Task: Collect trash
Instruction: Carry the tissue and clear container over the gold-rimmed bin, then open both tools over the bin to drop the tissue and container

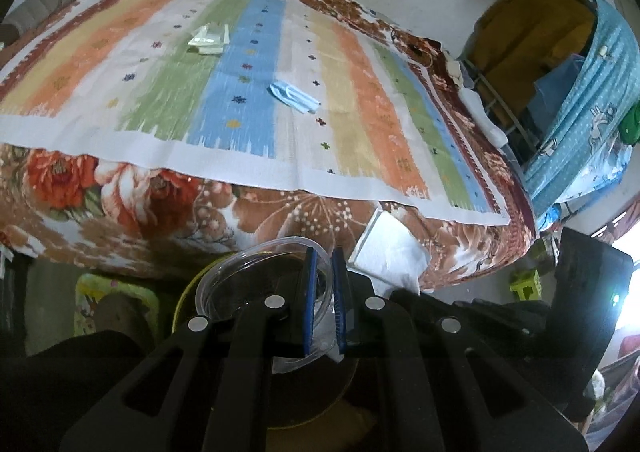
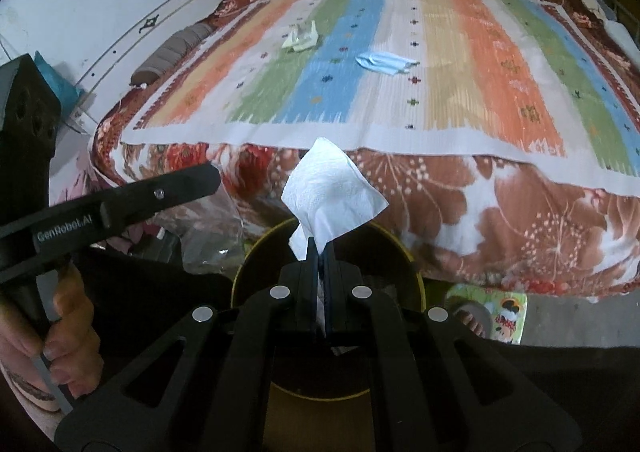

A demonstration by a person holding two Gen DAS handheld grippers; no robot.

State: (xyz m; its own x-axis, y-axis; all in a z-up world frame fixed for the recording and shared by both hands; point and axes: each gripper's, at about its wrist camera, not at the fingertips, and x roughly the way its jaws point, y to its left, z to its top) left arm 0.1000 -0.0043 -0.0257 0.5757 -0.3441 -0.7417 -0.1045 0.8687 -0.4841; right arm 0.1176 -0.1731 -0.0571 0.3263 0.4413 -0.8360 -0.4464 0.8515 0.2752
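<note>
Bed upper frame | left gripper pinches cup, right gripper pinches tissue | I fear tissue drifting past bin.

Black claws, blue pads, silver pivot screws, "GenRobot.AI" lettering on left claw arm.

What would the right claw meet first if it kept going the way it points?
Probably the inside of the dark bin: the right claw, shut on a tissue, points down over its mouth. Depth is unclear.
</note>
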